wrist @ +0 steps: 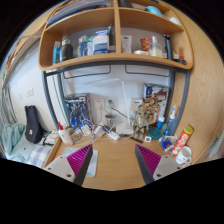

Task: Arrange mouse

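Nearest in the gripper view: gripper [114, 152] fingers spread wide, magenta pads [80, 157] facing each other across bare wood. Released, nothing between them, nothing touched.

Desk [112, 172] was plain wood and free just ahead of the fingers. Clutter sat beyond, along the back wall: bottles, cables, small boxes, too small to sort. Black bag [33, 124] stood off to the left. Orange bottle [182, 137] leaned to the right of the right finger. Shelf [110, 60] above carried more bottles and boxes.

Mouse: couldn't pick it out for certain. Best candidate was a pale rounded object [183, 156] on the desk, just below the orange bottle, outside the right finger and apart from it. Could equally be a cup or lid, shape unclear.

If that was the mouse, my read on handling: light, rigid plastic shell, smooth and a bit slippery, not fragile. Domed top would squirt out of a high pinch. Better to take it low across the two long sides, near the middle, pads flat on the flanks. Any trailing cable wasn't visible, would drag if present.
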